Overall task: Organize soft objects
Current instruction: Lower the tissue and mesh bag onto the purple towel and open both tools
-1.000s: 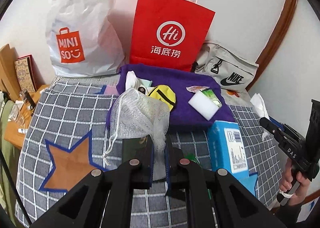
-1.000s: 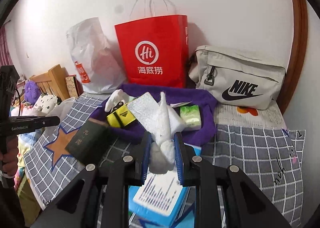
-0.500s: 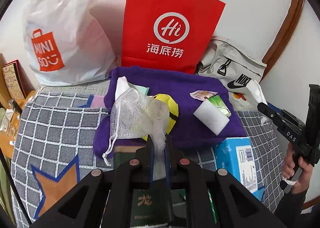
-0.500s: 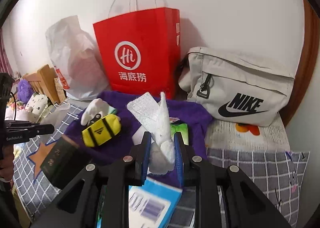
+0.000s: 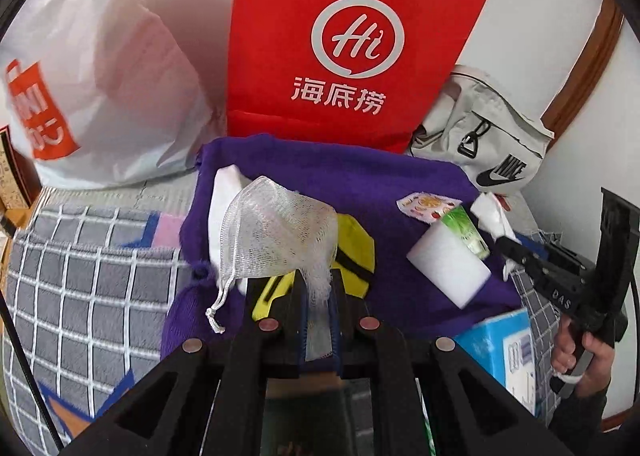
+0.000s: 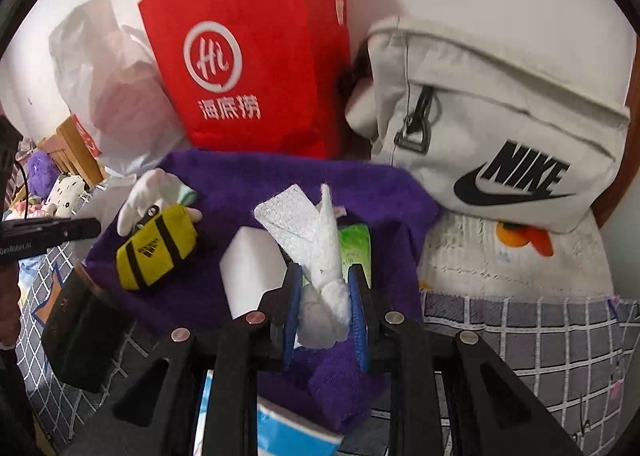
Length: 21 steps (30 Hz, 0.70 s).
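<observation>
My left gripper point(image 5: 316, 296) is shut on a white mesh drawstring pouch point(image 5: 272, 232), held over the purple towel point(image 5: 360, 180). My right gripper point(image 6: 324, 280) is shut on a white crumpled tissue point(image 6: 326, 248), also above the purple towel point(image 6: 248, 172). On the towel lie a yellow pouch point(image 6: 158, 248), a white sponge block point(image 6: 252, 268), a green tissue pack point(image 6: 356, 248), a white plush toy point(image 6: 148, 196) and a small printed sachet point(image 5: 426, 206). The right gripper shows at the right of the left wrist view point(image 5: 560, 284).
A red paper bag point(image 5: 344, 44), a white plastic Miniso bag point(image 5: 92, 76) and a beige Nike bag point(image 6: 500, 128) stand against the wall behind the towel. A blue box point(image 5: 504, 352) and a dark green box point(image 6: 80, 332) lie near the towel's front edge on the checked blanket point(image 5: 88, 296).
Both grippers moved forward toward the wall and now hang over the purple towel, each still holding its item. The bags loom larger.
</observation>
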Available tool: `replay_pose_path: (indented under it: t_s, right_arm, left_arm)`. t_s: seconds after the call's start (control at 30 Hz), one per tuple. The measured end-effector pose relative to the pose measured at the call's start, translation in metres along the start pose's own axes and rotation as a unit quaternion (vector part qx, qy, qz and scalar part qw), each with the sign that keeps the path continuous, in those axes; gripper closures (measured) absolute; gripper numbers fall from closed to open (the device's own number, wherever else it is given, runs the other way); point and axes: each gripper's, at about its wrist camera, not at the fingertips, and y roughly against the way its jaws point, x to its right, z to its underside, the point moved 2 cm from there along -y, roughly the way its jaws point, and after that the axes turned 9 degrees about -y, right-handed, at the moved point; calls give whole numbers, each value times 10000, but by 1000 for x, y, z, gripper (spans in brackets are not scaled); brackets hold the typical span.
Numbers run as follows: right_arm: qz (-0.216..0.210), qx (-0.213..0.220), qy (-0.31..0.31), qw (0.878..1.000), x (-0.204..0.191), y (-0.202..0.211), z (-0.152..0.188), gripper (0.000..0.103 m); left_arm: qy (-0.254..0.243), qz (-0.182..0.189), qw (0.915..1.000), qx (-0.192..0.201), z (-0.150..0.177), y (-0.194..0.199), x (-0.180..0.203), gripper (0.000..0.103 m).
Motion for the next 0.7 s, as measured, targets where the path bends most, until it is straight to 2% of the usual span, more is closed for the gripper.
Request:
replay_pose_path:
  t_s: [0.07, 0.23, 0.57, 0.63, 0.67, 0.7]
  right_arm:
    - [-52, -68, -14, 10000, 1, -6, 3, 80]
    - [-116, -267, -8, 9996, 2, -19, 6, 80]
    - [-232, -388, -77, 9989, 5, -29, 5, 78]
    - [-289, -394, -110, 9987, 6, -29, 4, 76]
    - [-337, -396, -131, 9986, 7, -28, 4, 71]
    - [-366, -382, -139, 9985, 8, -27, 4, 62]
  left_arm:
    - [-196, -183, 9996, 49, -4, -6, 4, 93]
    - [-259, 58, 9996, -38, -17, -24, 5, 91]
    - [-264, 88, 9994, -227, -27, -51, 3, 91]
    - [-268, 99, 9992, -262, -28, -55, 3, 85]
    - [-298, 120, 9990, -312, -29, -58, 4, 81]
    - [-318, 109, 9987, -388, -29, -60, 4, 72]
